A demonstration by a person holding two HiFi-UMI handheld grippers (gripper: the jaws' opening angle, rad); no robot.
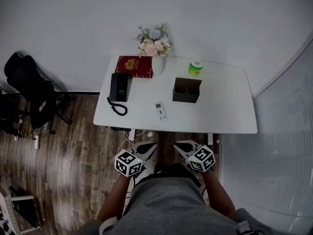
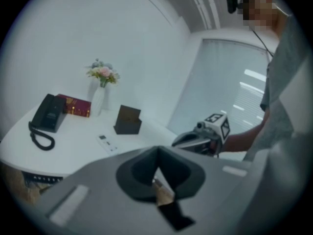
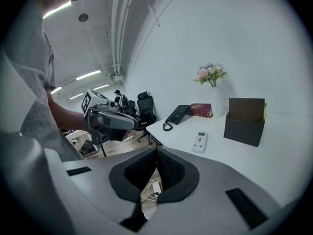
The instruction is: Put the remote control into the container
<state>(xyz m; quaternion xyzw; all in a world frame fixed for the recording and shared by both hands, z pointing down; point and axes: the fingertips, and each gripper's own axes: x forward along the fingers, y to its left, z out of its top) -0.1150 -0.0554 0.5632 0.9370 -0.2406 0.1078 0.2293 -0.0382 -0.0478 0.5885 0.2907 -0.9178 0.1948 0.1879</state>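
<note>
White table [image 1: 225, 111], both grippers held just short of its near edge.
The left gripper [image 1: 150, 146] and right gripper [image 1: 179, 145] each have their jaws pressed together with nothing between them. The remote control [image 1: 160, 110] lies flat on the table ahead of the jaws, apart from both. The dark container [image 1: 187, 90] stands upright farther ahead, toward the right gripper's side.

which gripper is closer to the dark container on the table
Right. The right gripper hangs before the table, almost straight in front of the container; the left gripper is level with it but farther left.
</note>
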